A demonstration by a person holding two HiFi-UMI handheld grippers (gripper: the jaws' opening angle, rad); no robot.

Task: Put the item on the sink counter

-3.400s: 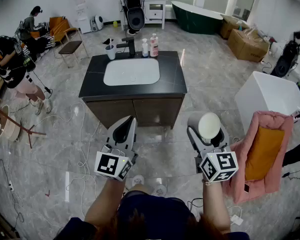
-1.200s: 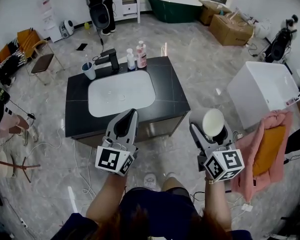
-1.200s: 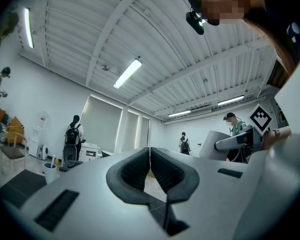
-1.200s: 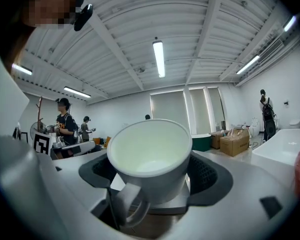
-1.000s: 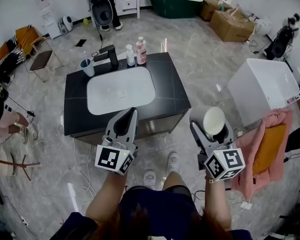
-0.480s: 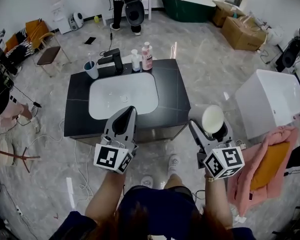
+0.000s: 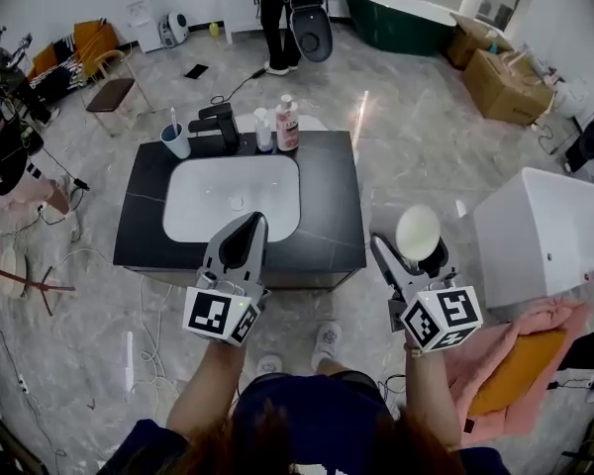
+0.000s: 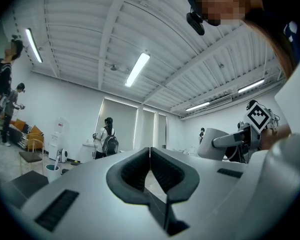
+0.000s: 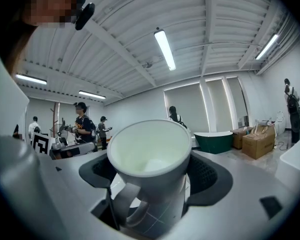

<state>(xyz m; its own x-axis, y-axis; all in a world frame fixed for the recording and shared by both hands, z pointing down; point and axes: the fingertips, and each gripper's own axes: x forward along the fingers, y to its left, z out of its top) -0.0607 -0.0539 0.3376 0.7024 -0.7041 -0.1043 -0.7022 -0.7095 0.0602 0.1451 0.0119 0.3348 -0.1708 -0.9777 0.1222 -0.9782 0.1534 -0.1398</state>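
Black-topped sink bench (image 7: 332, 206) has drawn nearer. Right tool (image 7: 416, 253) clamps white ceramic mug (image 7: 418, 234) right of it; left tool (image 7: 247, 228) closed, empty.

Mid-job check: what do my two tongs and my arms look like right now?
The left tongs and right tongs are both pale grey, tapering wedges with black textured pads inside. Each carries a white cube with black square markers at its rear. The forearms are bare, and the top is dark blue.
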